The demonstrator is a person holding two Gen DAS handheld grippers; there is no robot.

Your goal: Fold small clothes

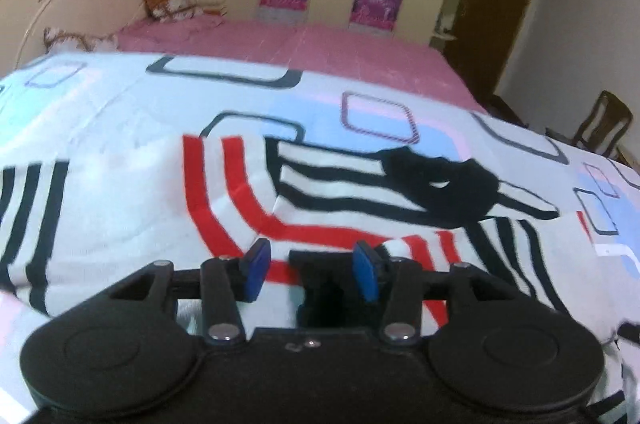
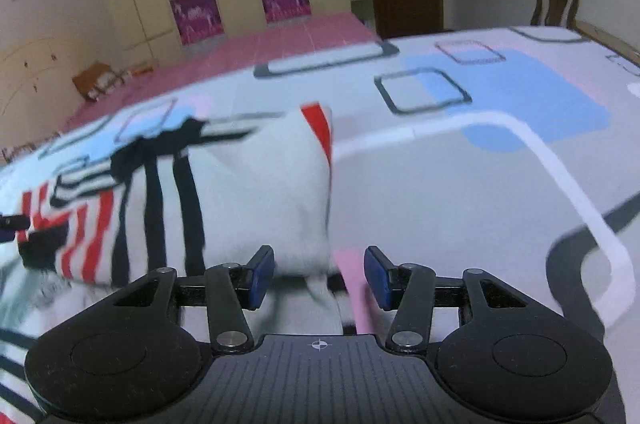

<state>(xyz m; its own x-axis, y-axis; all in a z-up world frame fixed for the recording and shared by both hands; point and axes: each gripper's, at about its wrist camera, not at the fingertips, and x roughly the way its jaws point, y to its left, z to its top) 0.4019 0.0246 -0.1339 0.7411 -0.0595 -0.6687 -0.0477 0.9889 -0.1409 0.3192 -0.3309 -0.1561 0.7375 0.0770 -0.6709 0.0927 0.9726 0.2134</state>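
White striped garment [image 1: 248,192] with red and black bands lies partly folded on your bed [image 1: 120,104] | left gripper [image 1: 312,270] hovers over it, jaws apart, gripping nothing | right gripper [image 2: 320,276] half-wide, garment's white corner between pads, unpinched | no containers visible

The left gripper [image 1: 312,270] hangs with jaws apart over a white garment [image 1: 256,192] (red and black stripes) — spread on the patterned bedspread [image 1: 160,92].
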